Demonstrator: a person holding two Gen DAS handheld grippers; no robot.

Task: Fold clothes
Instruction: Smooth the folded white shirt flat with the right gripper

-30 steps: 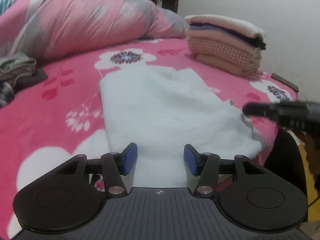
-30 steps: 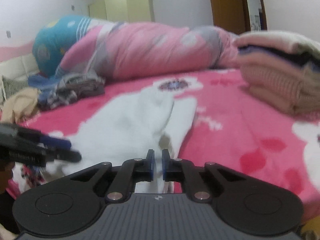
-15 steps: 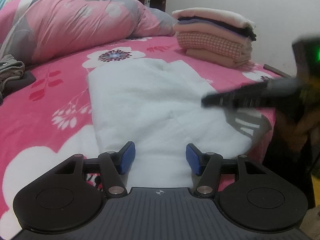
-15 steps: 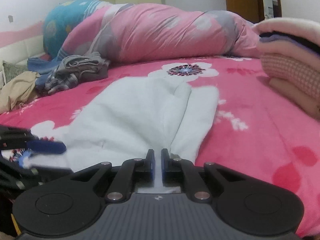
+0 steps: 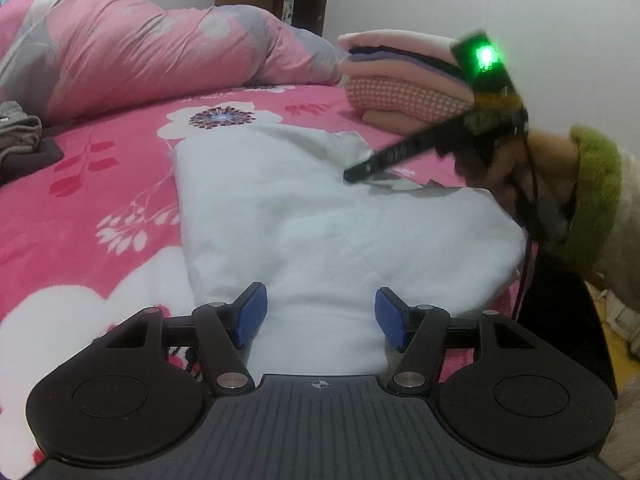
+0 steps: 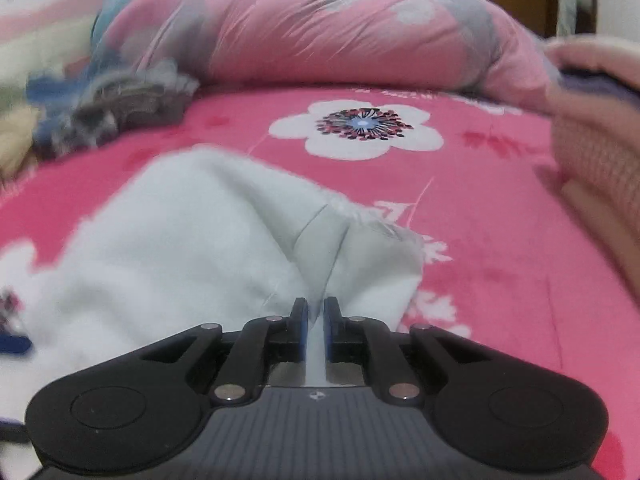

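A white garment [image 5: 320,216] lies partly folded on the pink flowered bed [image 5: 80,184]. My left gripper [image 5: 318,318] is open, its blue pads either side of the garment's near edge, nothing pinched. My right gripper [image 6: 315,320] is shut on a fold of the white garment [image 6: 192,232], and the cloth rises in a pleat from between its pads. In the left wrist view the right gripper [image 5: 360,170] reaches over the garment from the right, held by a hand in a green cuff [image 5: 592,196].
A stack of folded clothes [image 5: 404,84] sits at the back right of the bed. A rolled pink duvet [image 5: 160,56] runs along the back. Loose unfolded clothes [image 6: 116,108] lie at the left. The bed's edge drops off to the right.
My right gripper has carried its pinched fold across the garment toward the far middle of the bed. My left gripper stays open and has closed in on the near edge.
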